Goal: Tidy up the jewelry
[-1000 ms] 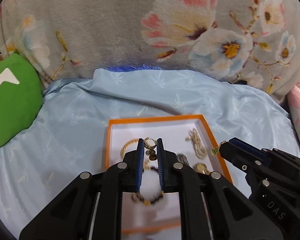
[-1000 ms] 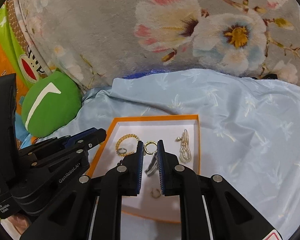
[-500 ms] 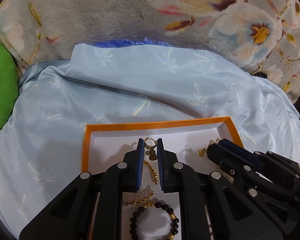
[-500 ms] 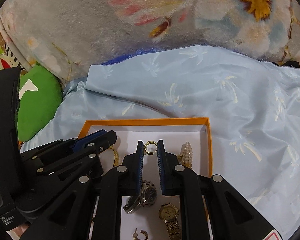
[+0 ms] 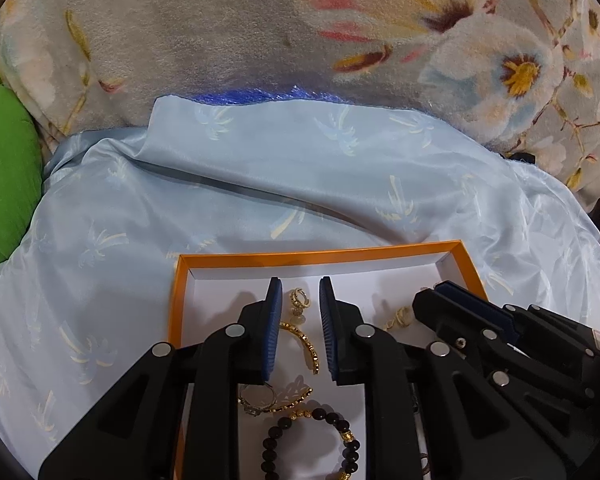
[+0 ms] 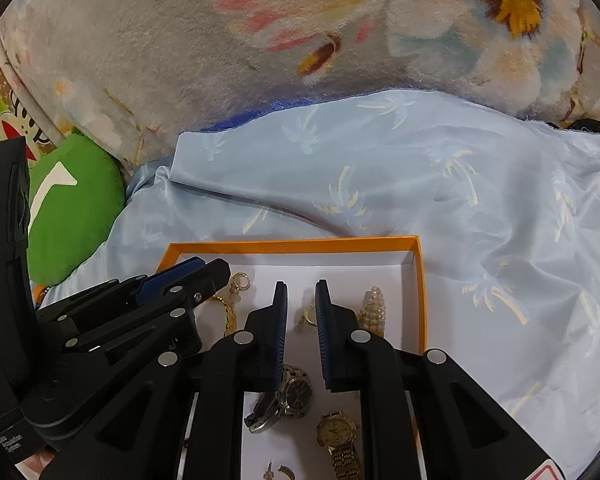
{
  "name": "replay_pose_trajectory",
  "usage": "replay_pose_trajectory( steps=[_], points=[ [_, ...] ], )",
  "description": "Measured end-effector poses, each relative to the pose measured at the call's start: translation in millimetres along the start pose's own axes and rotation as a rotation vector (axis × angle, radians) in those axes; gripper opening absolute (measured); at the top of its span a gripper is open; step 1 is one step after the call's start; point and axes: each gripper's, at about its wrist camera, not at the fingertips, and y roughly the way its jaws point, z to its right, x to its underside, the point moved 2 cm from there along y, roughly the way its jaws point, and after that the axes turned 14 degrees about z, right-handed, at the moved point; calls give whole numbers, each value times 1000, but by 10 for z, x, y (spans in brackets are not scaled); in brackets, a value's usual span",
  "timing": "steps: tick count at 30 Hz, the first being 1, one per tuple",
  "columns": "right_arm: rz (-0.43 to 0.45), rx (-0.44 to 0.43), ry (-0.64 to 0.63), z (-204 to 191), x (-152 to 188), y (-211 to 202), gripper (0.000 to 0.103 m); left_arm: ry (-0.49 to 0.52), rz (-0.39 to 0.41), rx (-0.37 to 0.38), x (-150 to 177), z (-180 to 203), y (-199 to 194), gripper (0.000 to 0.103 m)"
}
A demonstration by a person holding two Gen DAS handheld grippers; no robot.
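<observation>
An orange-rimmed tray (image 5: 320,254) with a white floor lies on light blue cloth. My left gripper (image 5: 299,284) hangs low over it, jaws opening. A gold drop earring (image 5: 300,300) lies on the tray floor between the pads, untouched. A gold bangle (image 5: 304,344) and a dark beaded bracelet (image 5: 312,440) lie nearer. My right gripper (image 6: 301,286) stands slightly parted over the same tray (image 6: 292,245). A small gold hoop earring (image 6: 306,316) rests on the floor between its pads. Beside it lie a pearl piece (image 6: 374,308) and two watches (image 6: 296,392).
The tray sits on rumpled blue satin cloth (image 5: 260,184). A thick floral blanket (image 5: 260,40) rises behind it. A green cushion (image 5: 4,176) lies at the left. The right gripper's tip (image 5: 436,296) crowds the tray's right side.
Both grippers came forward and down into the tray. The earrings pinched at their tips now lie on the tray floor. The left jaws stand visibly wider.
</observation>
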Motion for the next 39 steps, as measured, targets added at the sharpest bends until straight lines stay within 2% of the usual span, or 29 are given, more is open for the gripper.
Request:
replay_pose_trajectory(
  steps=[7, 12, 19, 25, 30, 39],
  points=[
    [23, 2, 18, 56, -19, -101, 15, -31, 17, 6, -14, -48, -50, 19],
    [61, 28, -14, 8, 30, -474, 15, -34, 51, -4, 27, -78, -400, 19],
    [110, 107, -98, -159, 506, -1182, 21, -5, 96, -56, 476, -138, -1188, 21],
    [101, 113, -70, -234, 945, -1515, 22, -17, 95, -77, 886, -137, -1600, 21],
    [94, 128, -68, -265, 1151, -1665, 22, -8, 92, -94, 1094, -43, -1746, 21],
    [90, 150, -65, -257, 1331, -1779, 22, 3, 79, -121, 1301, 64, -1806, 21]
  ],
)
